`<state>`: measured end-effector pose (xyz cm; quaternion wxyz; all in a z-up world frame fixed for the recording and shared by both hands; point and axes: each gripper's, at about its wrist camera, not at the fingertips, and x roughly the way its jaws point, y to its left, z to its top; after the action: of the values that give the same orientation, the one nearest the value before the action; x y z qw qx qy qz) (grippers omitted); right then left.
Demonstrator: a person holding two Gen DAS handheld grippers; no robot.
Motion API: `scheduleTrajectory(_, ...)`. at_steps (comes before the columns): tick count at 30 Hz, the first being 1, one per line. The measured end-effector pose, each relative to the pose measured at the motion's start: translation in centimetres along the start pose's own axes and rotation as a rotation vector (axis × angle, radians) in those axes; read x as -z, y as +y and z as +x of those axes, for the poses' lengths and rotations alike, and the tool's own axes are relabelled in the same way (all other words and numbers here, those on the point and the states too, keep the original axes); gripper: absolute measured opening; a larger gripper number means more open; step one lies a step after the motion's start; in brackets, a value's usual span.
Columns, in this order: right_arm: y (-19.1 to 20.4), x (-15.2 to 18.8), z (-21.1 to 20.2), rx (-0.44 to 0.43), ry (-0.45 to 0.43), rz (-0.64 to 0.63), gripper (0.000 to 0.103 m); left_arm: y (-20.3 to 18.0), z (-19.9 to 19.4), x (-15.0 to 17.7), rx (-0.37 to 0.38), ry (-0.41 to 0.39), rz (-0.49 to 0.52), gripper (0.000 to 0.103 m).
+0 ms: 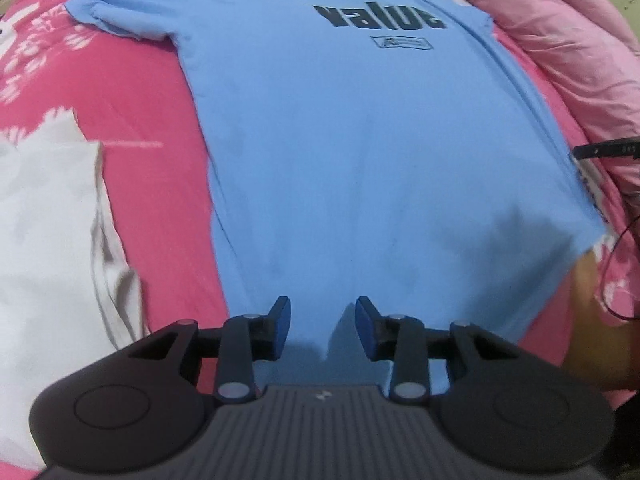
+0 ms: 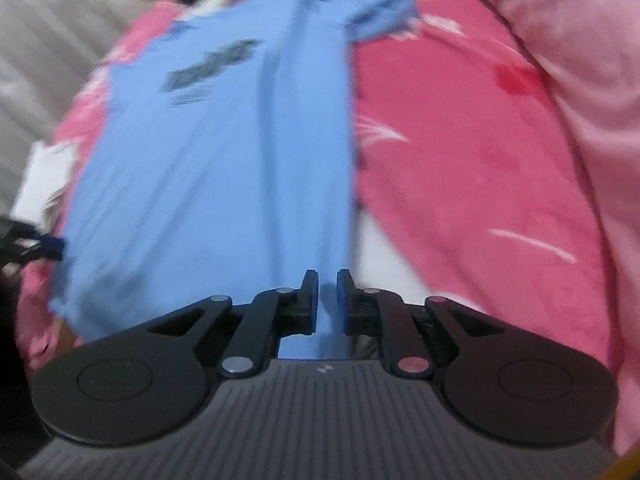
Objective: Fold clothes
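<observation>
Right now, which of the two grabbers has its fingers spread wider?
The left gripper: a broad gap shows blue T-shirt between its blue pads. The right gripper has only a narrow slit, at the shirt's hem.

The pink bedspread (image 1: 172, 92) is bare just left of the blue T-shirt (image 1: 360, 152). Farther left a white cloth (image 1: 48, 216) lies in the way. A pale pink quilt (image 1: 568, 48) blocks the right side.

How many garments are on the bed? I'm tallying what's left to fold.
2. A blue T-shirt lies spread flat mid-bed; a white garment lies crumpled at its left. Others may lie outside both views.
</observation>
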<state>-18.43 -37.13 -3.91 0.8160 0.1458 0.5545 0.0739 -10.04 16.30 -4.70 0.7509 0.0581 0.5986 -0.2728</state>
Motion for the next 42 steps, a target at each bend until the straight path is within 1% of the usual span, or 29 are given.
scheduleTrajectory(1, -0.4, -1.0, -0.1, 0.013, 0.010, 0.025, 0.010, 0.1, 0.0, -0.6, -0.013, 0.002, 0.000, 0.037)
scheduleTrajectory(3, -0.9, -3.4, -0.8, 0.029, 0.001, 0.054, 0.013, 1.1, -0.7, -2.8, -0.031, -0.020, -0.024, 0.038)
scheduleTrajectory(4, -0.8, -4.9, -1.1, 0.042, -0.006, 0.055, 0.021, 1.9, -1.2, -4.0, -0.040, -0.038, -0.054, 0.038)
scheduleTrajectory(5, -0.7, -6.4, -1.2, 0.056, -0.012, 0.050, 0.026, 3.2, -1.6, -5.1, -0.055, -0.064, -0.100, 0.041)
scheduleTrajectory(7, 0.1, -9.8, -0.8, 0.082, -0.014, 0.009, 0.028, 5.8, -1.9, -7.4, -0.093, -0.126, -0.205, 0.042)
scheduleTrajectory(9, 1.6, -12.9, 0.6, 0.070, -0.013, -0.024, 0.029, 7.6, -1.1, -9.8, -0.136, -0.202, -0.337, 0.045)
scheduleTrajectory(11, 3.9, -15.7, 3.0, 0.022, -0.011, -0.058, 0.029, 10.4, -0.8, -10.7, -0.138, -0.257, -0.460, 0.045)
scheduleTrajectory(12, 5.3, -16.7, 4.1, -0.013, -0.011, -0.079, 0.029, 10.0, 1.3, -12.5, -0.142, -0.273, -0.508, 0.045)
scheduleTrajectory(14, 8.4, -18.7, 6.6, -0.091, -0.018, -0.123, 0.029, 12.2, 1.3, -12.9, -0.152, -0.316, -0.605, 0.045)
scheduleTrajectory(17, 13.8, -21.9, 10.0, -0.216, -0.045, -0.183, 0.029, 14.6, 1.9, -13.4, -0.137, -0.378, -0.719, 0.046)
scheduleTrajectory(18, 15.6, -22.8, 11.1, -0.255, -0.054, -0.204, 0.029, 14.9, 2.0, -13.6, -0.123, -0.392, -0.734, 0.046)
scheduleTrajectory(19, 17.6, -23.7, 12.2, -0.287, -0.065, -0.229, 0.029, 15.1, 2.1, -13.6, -0.108, -0.403, -0.740, 0.046)
scheduleTrajectory(22, 24.2, -25.6, 15.3, -0.315, -0.102, -0.339, 0.029, 15.1, 2.5, -13.1, -0.079, -0.448, -0.762, 0.047)
scheduleTrajectory(25, 30.7, -27.5, 18.3, -0.342, -0.139, -0.448, 0.035, 13.7, 3.4, -12.1, -0.069, -0.501, -0.768, 0.047)
scheduleTrajectory(26, 32.9, -28.1, 19.3, -0.351, -0.151, -0.485, 0.041, 13.2, 3.5, -11.7, -0.080, -0.515, -0.771, 0.047)
scheduleTrajectory(27, 35.0, -28.6, 20.3, -0.354, -0.161, -0.523, 0.043, 12.7, 3.5, -11.2, -0.097, -0.538, -0.767, 0.047)
scheduleTrajectory(29, 38.6, -28.7, 22.2, -0.329, -0.169, -0.596, 0.043, 11.6, 3.5, -10.4, -0.138, -0.567, -0.749, 0.047)
scheduleTrajectory(31, 41.8, -28.9, 24.2, -0.299, -0.177, -0.659, 0.043, 10.5, 3.7, -10.0, -0.179, -0.565, -0.713, 0.047)
scheduleTrajectory(33, 43.9, -28.9, 26.1, -0.247, -0.160, -0.715, 0.043, 9.7, 3.8, -9.8, -0.195, -0.564, -0.679, 0.048)
scheduleTrajectory(34, 44.8, -29.0, 27.1, -0.219, -0.147, -0.744, 0.041, 9.3, 3.8, -9.7, -0.201, -0.564, -0.663, 0.048)
scheduleTrajectory(35, 45.2, -29.0, 28.4, -0.190, -0.114, -0.768, 0.034, 9.2, 3.8, -9.7, -0.197, -0.562, -0.647, 0.048)
scheduleTrajectory(36, 45.1, -29.1, 29.5, -0.179, -0.071, -0.767, 0.024, 9.1, 3.7, -9.7, -0.194, -0.562, -0.632, 0.048)
scheduleTrajectory(37, 44.4, -29.4, 29.9, -0.213, -0.046, -0.732, 0.010, 8.8, 3.7, -9.8, -0.195, -0.564, -0.615, 0.048)
scheduleTrajectory(38, 43.2, -29.9, 29.6, -0.270, -0.038, -0.664, 0.004, 8.6, 3.7, -10.1, -0.197, -0.570, -0.593, 0.048)
scheduleTrajectory(39, 41.9, -30.4, 29.1, -0.332, -0.036, -0.595, 0.002, 8.5, 3.5, -10.3, -0.199, -0.575, -0.573, 0.048)
scheduleTrajectory(40, 40.1, -30.8, 28.0, -0.409, -0.053, -0.522, 0.002, 8.2, 3.4, -10.4, -0.200, -0.582, -0.547, 0.048)
scheduleTrajectory(42, 36.1, -31.5, 25.4, -0.574, -0.106, -0.387, 0.002, 7.9, 2.9, -10.7, -0.191, -0.596, -0.485, 0.050)
